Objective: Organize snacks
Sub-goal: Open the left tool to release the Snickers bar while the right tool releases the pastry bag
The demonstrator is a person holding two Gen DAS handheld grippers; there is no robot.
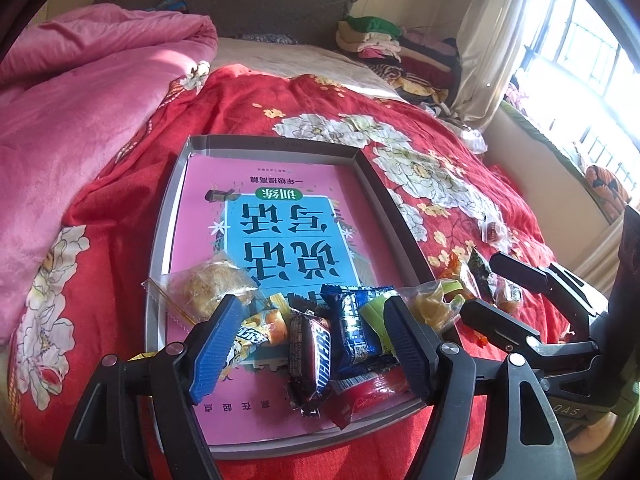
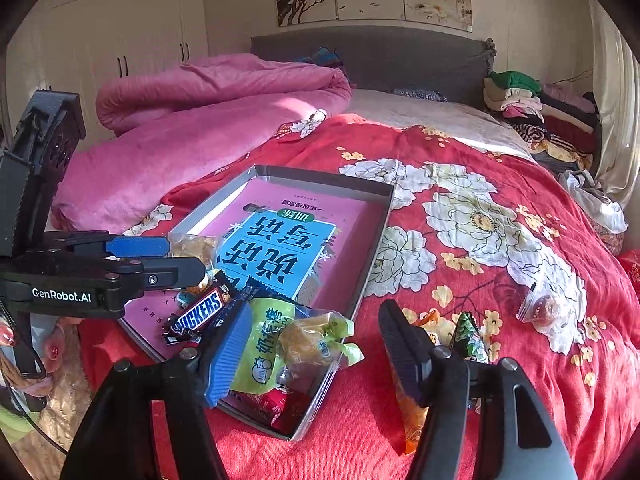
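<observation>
A grey shallow box (image 1: 382, 190) (image 2: 378, 226) lies on the red floral bedspread, with a pink and blue book inside. Snacks are piled at its near end: a Snickers bar (image 1: 310, 354) (image 2: 200, 310), a blue packet (image 1: 354, 328), a round cake in clear wrap (image 1: 208, 286), a green packet (image 2: 266, 338) and a yellow pastry (image 2: 310, 340). My left gripper (image 1: 316, 344) is open above the pile, empty. My right gripper (image 2: 312, 354) is open over the box's near right corner, empty. Loose snacks lie right of the box: an orange packet (image 2: 412, 408), a green packet (image 2: 466, 334), a clear-wrapped sweet (image 2: 542, 308).
A rolled pink blanket (image 2: 200, 120) lies at the back left of the bed. Folded clothes (image 2: 532, 112) are stacked at the head on the right. A window (image 1: 592, 80) and curtain are to the right. Wardrobes (image 2: 120, 40) stand at the left.
</observation>
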